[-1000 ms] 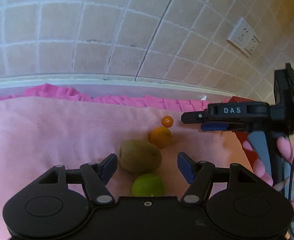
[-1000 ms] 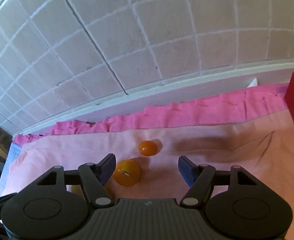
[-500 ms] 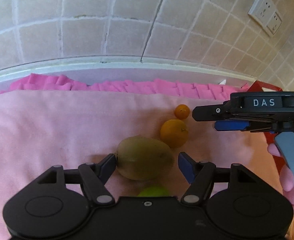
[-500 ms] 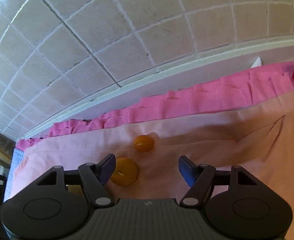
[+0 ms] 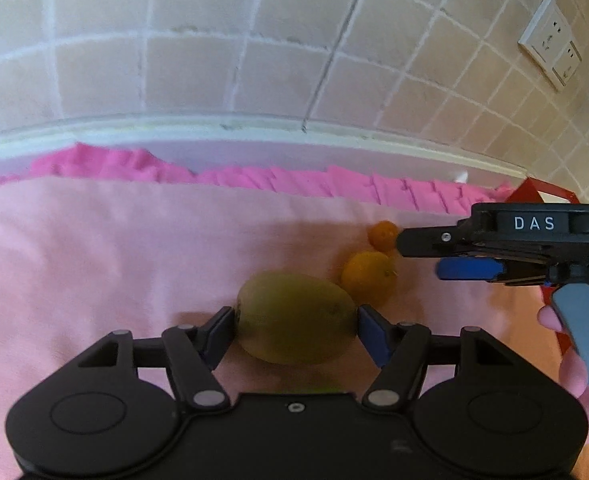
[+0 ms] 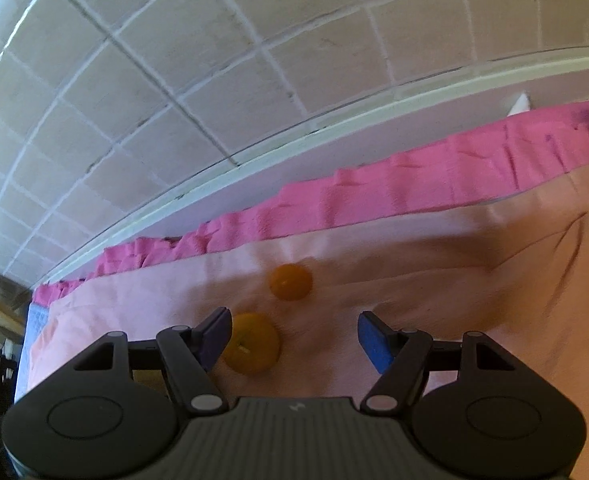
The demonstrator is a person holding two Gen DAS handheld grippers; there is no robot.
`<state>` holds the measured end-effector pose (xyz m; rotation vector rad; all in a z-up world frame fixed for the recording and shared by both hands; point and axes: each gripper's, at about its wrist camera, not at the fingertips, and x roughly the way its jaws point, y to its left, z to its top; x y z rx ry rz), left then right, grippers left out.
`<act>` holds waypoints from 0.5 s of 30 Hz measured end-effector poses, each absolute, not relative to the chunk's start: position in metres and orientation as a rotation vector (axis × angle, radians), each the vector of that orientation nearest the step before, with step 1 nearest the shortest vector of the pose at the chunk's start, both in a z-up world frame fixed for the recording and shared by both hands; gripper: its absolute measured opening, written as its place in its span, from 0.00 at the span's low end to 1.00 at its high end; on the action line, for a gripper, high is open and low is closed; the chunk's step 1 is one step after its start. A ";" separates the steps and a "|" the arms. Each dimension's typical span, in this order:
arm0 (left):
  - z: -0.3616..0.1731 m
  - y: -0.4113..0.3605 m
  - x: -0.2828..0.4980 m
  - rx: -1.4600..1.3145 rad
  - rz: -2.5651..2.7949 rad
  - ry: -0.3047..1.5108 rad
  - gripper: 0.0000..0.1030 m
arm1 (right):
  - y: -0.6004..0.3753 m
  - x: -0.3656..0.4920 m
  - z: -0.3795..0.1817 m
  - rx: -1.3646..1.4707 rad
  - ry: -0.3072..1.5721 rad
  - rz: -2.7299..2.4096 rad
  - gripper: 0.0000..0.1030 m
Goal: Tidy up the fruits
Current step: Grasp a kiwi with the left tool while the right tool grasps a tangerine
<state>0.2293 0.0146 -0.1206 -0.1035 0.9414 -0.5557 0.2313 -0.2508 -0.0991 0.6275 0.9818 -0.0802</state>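
Left gripper (image 5: 294,330): the jaws are closing, and the kiwi (image 5: 296,317) lies between them on the pale pink cloth (image 5: 114,264). Both blue pads stand at the fruit's two ends; blur prevents confirming whether they press on it, so a clamped hold cannot be confirmed. A sliver of a green fruit (image 5: 318,389) shows just nearer than the kiwi, at the edge of the gripper body and mostly hidden.

Just beyond the kiwi's right end lies the larger orange (image 5: 368,278), close to or touching the kiwi. Beyond that, the small orange (image 5: 382,235) sits near it, farther toward the back edge of the table.

Right gripper (image 6: 292,338): the jaws stand apart and hold nothing. In its own view the larger orange (image 6: 252,343) lies just inside the left pad, whether touching cannot be told; the small orange (image 6: 290,282) lies ahead of the open jaws, apart from them. In the left wrist view the right gripper (image 5: 434,256) reaches in from the right, a hand (image 5: 570,364) on its grey handle, its tips beside the two oranges.

At the back edge, a bright pink cloth (image 5: 294,182) is bunched under the pale one. A red object (image 5: 542,194) stands at the far right. A tiled wall (image 5: 254,40) rises behind, with a white socket plate (image 5: 550,42).
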 end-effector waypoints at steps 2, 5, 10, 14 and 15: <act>-0.118 0.021 0.231 -0.115 -0.551 0.933 0.77 | -0.254 0.235 -0.100 0.633 0.976 -0.093 0.70; -0.118 0.031 0.235 -0.136 -0.536 0.930 0.77 | -0.253 0.245 -0.105 0.631 0.971 -0.102 0.65; -0.120 0.044 0.242 -0.165 -0.503 0.931 0.77 | -0.246 0.260 -0.112 0.577 0.972 -0.114 0.60; -0.120 0.049 0.244 -0.182 -0.495 0.931 0.77 | -0.239 0.270 -0.111 0.522 0.983 -0.128 0.52; -0.119 0.049 0.244 -0.182 -0.493 0.930 0.77 | -0.237 0.270 -0.109 0.514 0.979 -0.128 0.49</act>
